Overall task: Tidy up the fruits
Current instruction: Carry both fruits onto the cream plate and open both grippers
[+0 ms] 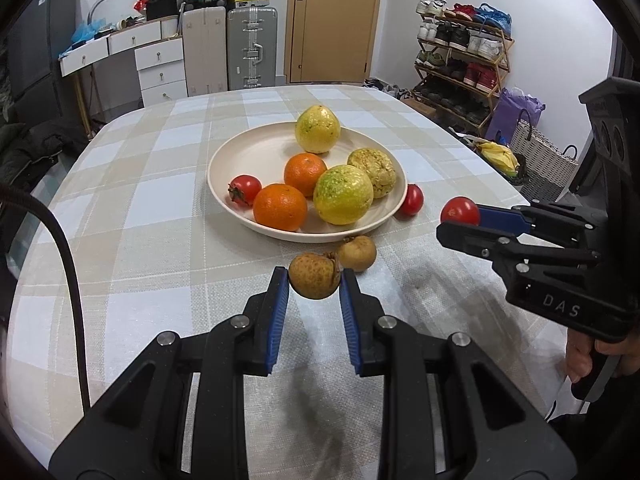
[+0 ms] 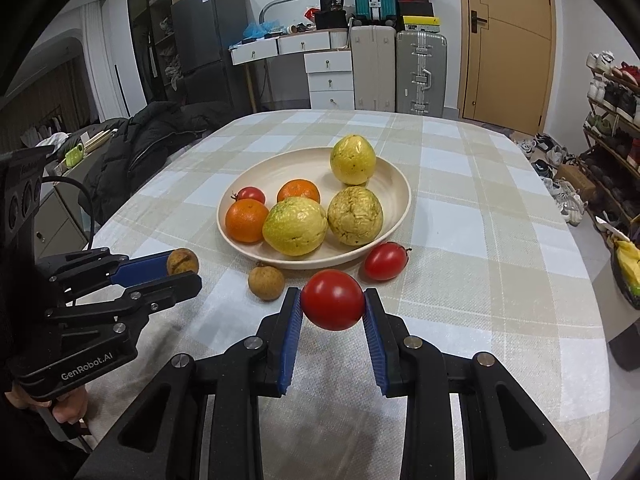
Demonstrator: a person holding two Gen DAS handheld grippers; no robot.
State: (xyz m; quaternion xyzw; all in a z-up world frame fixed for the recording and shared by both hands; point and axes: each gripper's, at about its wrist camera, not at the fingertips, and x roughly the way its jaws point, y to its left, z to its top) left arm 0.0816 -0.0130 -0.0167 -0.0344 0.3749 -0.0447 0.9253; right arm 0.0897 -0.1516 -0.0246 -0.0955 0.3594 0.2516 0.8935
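The left gripper is clenched on a brown longan, its blue pads pressing the fruit's two sides at mid-height, the fruit lifted clear of the checked tablecloth. The right gripper is likewise clamped on a small red tomato, pinched across its widest part and held above the cloth.

Both fruits look light. The longan's shell seems thin and brittle, already split near the stem, so I would judge that a gentle squeeze across the middle suits it. The tomato is smooth, likely slippery and easily bruised; the hold across its equator looks the safest.

Just beyond the left jaws a second longan lies on the cloth, touching or nearly touching the near rim of the cream plate. A second tomato lies beside the plate's near right rim. The plate, near the table's middle, carries two oranges, three yellow-green passion fruits and one tomato with its calyx at its left edge.
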